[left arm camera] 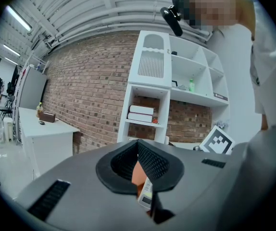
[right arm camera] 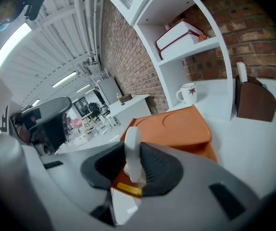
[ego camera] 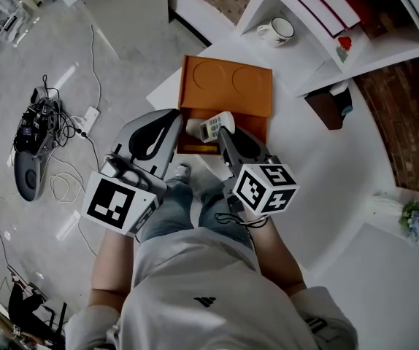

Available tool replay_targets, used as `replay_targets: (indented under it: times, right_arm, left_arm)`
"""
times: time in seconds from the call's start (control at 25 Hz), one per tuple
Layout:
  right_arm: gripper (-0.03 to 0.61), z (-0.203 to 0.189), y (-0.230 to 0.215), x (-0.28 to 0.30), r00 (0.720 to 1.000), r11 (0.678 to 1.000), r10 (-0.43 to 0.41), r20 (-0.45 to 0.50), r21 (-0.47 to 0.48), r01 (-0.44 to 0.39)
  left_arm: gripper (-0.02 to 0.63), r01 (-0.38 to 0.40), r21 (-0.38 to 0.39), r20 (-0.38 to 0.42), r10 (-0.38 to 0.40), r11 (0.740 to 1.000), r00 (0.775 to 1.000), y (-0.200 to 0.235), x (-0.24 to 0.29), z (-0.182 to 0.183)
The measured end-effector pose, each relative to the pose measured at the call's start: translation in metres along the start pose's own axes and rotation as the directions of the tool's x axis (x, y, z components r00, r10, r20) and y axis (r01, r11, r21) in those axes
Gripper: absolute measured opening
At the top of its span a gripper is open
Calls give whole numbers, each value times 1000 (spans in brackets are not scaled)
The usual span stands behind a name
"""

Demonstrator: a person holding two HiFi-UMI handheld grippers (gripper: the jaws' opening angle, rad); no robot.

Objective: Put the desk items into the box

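- Over the open orange box [ego camera: 252, 120], your right gripper [ego camera: 222, 130] holds the white remote [ego camera: 211, 126]. Its jaws stand fairly wide and press on the remote's two faces. The remote stands edge-on and sticks up out of the pads.
- At its side, your left gripper [ego camera: 173, 117] is closed tight on nothing. It hangs just beside the box's left edge, near the right gripper.
- The remote is above the box's interior, but no view shows whether it touches the bottom yet. Letting go from too high is the first risk, because a hard, flat thing would likely bounce or skid. The front wall also looks low.
- The pads seem to sit near one end of the remote. A quick tilt of your wrist could make it pivot in them and slide out early.
- The raised lid [ego camera: 228, 86] leans behind the compartment. If you push forward while lowering, the remote's tip or the jaws could knock it. That could shift the box on the white desk [ego camera: 319, 166] or tip the lid down onto the gripper.
- The two grippers are close together. If you swing the left one inward, it may clip the right one or the box wall.
- Open the jaws fully before you pull back, or a pad could drag the remote over the rim.
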State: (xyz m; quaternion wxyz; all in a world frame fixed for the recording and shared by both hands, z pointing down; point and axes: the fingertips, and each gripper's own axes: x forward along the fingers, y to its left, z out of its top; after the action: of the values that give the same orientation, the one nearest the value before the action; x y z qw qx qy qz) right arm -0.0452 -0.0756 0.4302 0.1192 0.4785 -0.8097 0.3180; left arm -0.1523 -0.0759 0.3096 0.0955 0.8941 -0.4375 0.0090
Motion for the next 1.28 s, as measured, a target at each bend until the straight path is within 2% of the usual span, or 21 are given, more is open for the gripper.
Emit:
replay_targets:
  times: [0.32, 1.04, 1.28]
  right_arm:
    - [107, -3, -8, -3, 1000, 1000, -7, -10, -8, 6]
    - [144, -33, -63, -12, 988, 993, -115, -107, -25, 113]
    - [145, -31, -72, -17, 985, 989, -145, -98, -23, 143]
  left_arm:
    - [12, 24, 4, -3, -24, 1000, 1000, -8, 6, 1]
    - [12, 48, 9, -12, -48, 999, 999, -17, 20, 0]
    - [12, 63, 5, -23, -63, 998, 998, -21, 23, -2]
